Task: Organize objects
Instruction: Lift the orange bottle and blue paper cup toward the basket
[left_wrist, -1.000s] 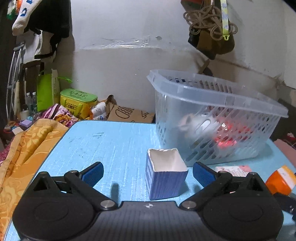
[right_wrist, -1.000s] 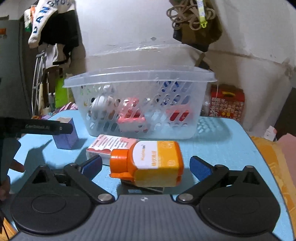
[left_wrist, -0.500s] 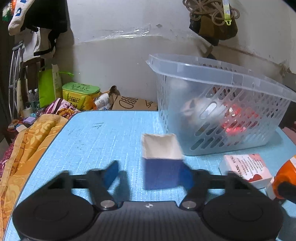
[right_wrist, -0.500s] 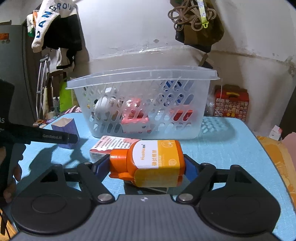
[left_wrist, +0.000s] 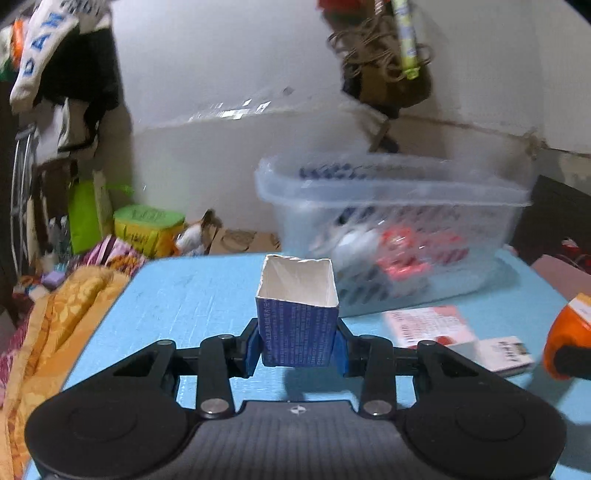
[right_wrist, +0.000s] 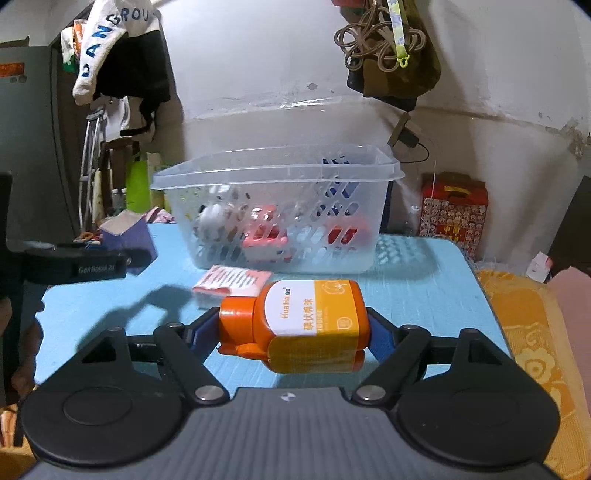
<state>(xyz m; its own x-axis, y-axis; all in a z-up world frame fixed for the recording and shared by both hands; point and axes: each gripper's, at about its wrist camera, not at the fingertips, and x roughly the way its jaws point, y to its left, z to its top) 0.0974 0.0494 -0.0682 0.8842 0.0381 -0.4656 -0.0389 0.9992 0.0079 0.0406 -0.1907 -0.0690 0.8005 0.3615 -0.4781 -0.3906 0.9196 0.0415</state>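
- The basket on the blue surface already holds some things; more are left outside.
- The left gripper is clamped on the blue carton, lifted off the surface, in front of the basket.
- The right gripper is clamped on the orange bottle, also raised.
- A pink box lies beside the basket, not yet taken.
- A second ago both grippers stood wide apart around their things; the left one has just been closing on the carton.
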